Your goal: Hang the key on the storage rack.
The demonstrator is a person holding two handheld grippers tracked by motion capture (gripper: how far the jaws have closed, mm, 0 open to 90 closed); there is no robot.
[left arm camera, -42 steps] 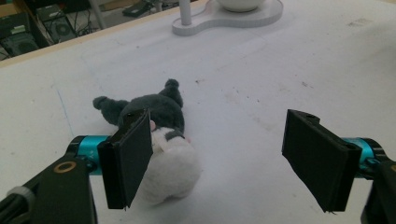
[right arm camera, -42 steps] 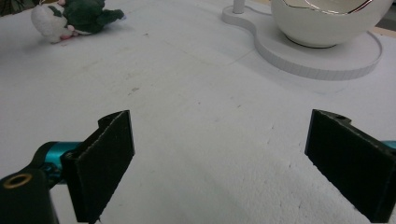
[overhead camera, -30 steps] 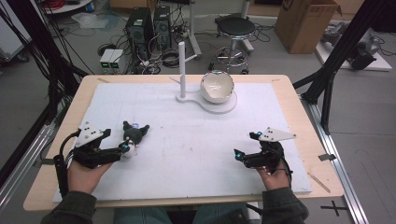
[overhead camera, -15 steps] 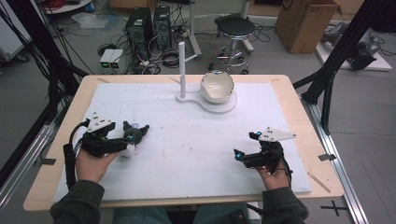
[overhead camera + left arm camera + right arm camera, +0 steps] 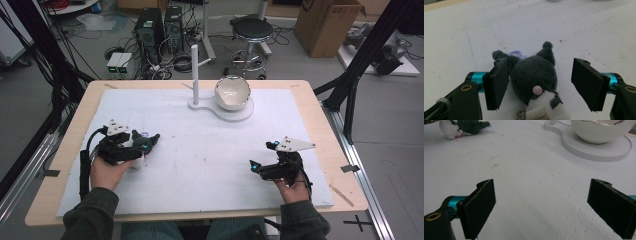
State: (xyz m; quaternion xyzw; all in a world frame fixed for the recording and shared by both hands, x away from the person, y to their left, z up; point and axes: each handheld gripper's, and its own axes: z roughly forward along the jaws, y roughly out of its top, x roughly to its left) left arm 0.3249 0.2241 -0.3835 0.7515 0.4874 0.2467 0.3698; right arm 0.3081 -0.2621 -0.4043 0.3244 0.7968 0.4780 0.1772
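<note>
No legible text, brand, number or sign can be made out in any view. A small white tag [image 5: 537, 113] is seen sewn to the plush toy [image 5: 534, 75] in the left gripper view, but any print on it is too blurred to be read. A black cross mark [image 5: 361, 222] is noted on the floor beside the table in the high view; no lettering accompanies it.

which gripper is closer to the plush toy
Left. The left gripper has its jaws on either side of the plush toy, closing in with a gap still open on one side. The right gripper sits far across the white mat.
</note>
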